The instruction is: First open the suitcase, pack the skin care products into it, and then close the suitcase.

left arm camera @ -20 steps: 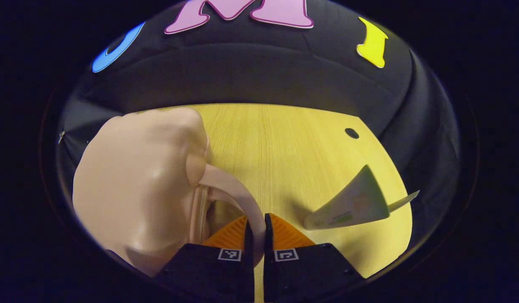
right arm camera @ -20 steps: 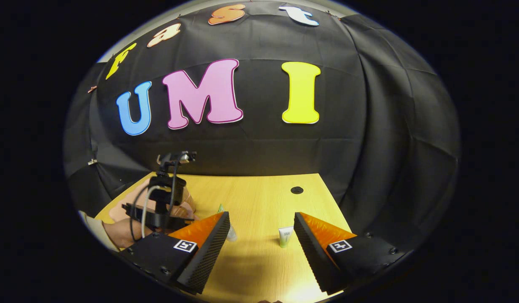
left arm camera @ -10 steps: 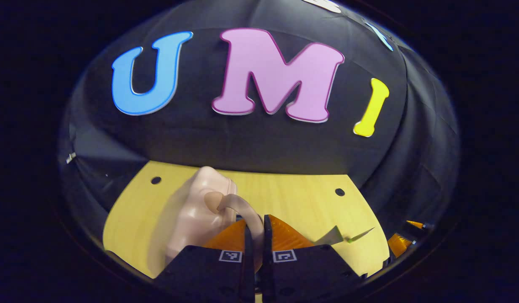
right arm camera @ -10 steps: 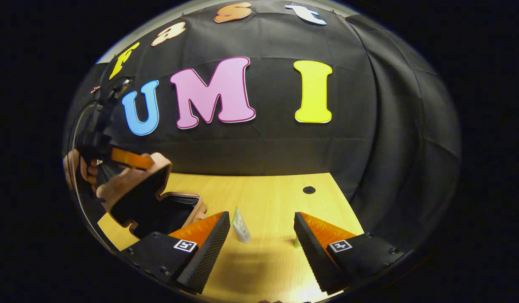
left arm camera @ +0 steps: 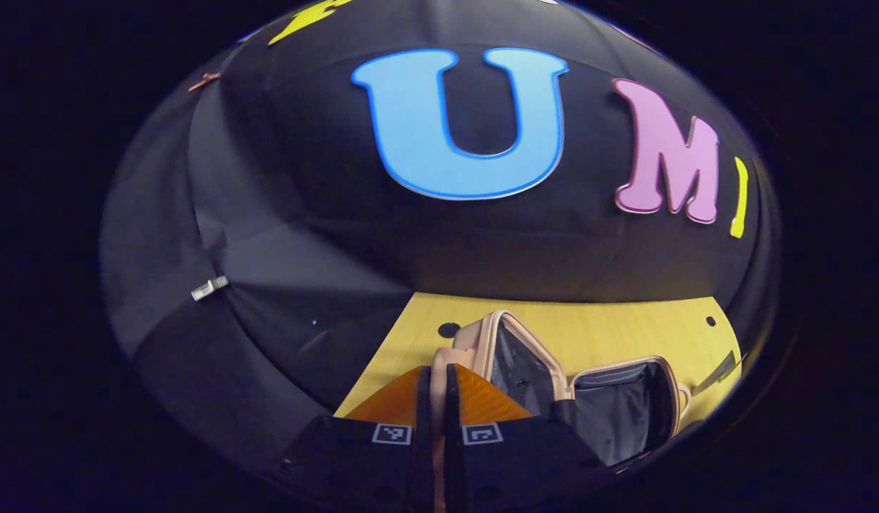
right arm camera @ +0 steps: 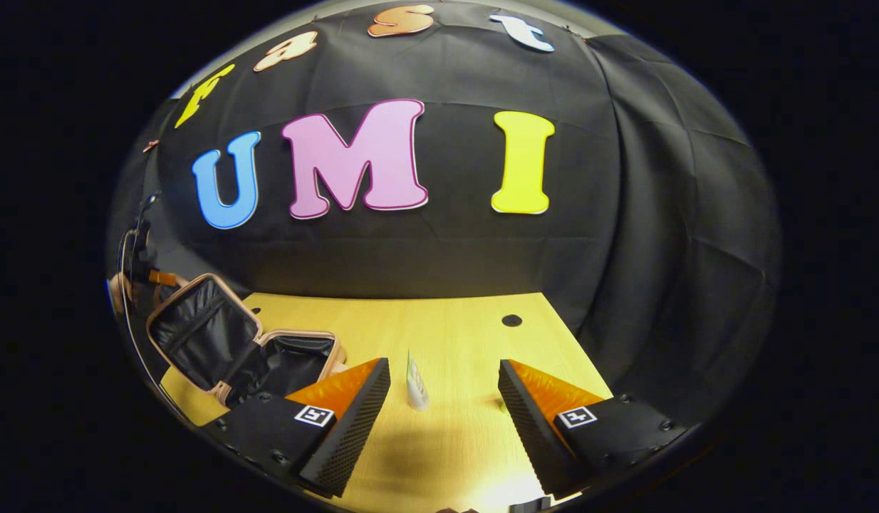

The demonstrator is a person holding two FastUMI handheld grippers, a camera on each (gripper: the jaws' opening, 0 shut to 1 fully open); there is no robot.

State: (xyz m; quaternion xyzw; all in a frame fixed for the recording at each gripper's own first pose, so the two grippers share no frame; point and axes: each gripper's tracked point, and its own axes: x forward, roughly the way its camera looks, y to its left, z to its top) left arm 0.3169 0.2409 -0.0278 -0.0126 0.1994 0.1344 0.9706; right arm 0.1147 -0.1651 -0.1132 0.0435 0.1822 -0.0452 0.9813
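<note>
The small beige suitcase (right arm camera: 297, 360) lies open at the table's left, its dark-lined lid (right arm camera: 204, 331) tilted up and back. In the left gripper view the lid (left arm camera: 518, 356) and the base (left arm camera: 625, 406) show their black lining. My left gripper (left arm camera: 434, 388) is shut on the suitcase handle (left arm camera: 439, 360), a beige strip pinched between the fingers. That gripper, with a hand behind it, shows at the lid's far edge (right arm camera: 137, 263). My right gripper (right arm camera: 443, 399) hangs open above the table with nothing in it. A white skin care tube (right arm camera: 414, 381) lies on the table between its fingers.
The yellow wooden table (right arm camera: 446, 335) has round holes (right arm camera: 511, 320) near its back corners. Black cloth walls stand behind and to both sides. Bare tabletop lies between the suitcase and the tube.
My left gripper lifted the lid by the handle and swung it up and over to the left, so the suitcase went from closed to wide open. The right gripper barely moved.
</note>
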